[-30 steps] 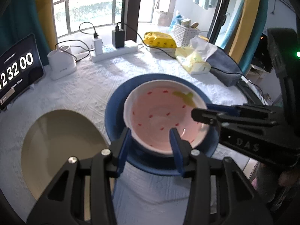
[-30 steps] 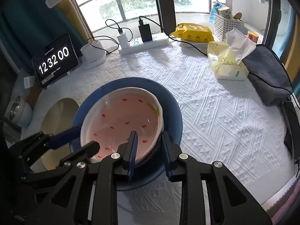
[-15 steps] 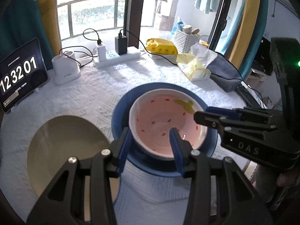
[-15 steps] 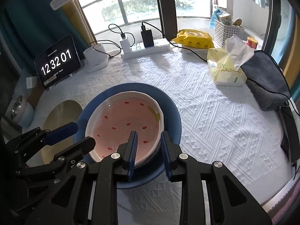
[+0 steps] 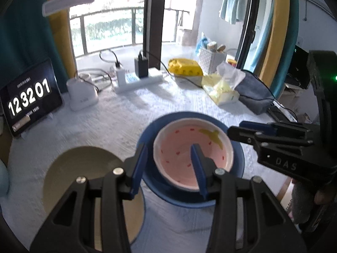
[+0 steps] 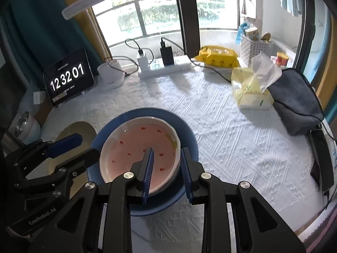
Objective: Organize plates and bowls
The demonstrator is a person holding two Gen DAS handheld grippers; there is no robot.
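Left gripper: my left gripper (image 5: 169, 164) is spread wide, one finger outside the near rim of the pink bowl (image 5: 181, 147) and one over its inside; no finger touches it that I can see.
Right gripper: my right gripper (image 6: 167, 169) is parted to a narrower gap that straddles the bowl's near right rim, one finger inside and one outside; I cannot tell if either presses the wall.
Bowl and plates: the pink bowl (image 6: 139, 145) with red flecks sits inside the blue plate (image 6: 189, 139) on the desk (image 6: 231, 137); a tan plate (image 5: 84, 164) lies flat just left of the blue one.
Only in the left view: most of the tan plate, and my right gripper's fingertips reaching toward the blue plate's right edge.
Only in the right view: a small round white device (image 6: 25, 126) at the desk's left edge, and the desk's near right edge.
Edges and room: right of the blue plate the white cloth lies bare up to the tissue pack (image 6: 250, 88) and grey pouch (image 6: 294, 103).
Count: one bowl, two plates, two grippers.
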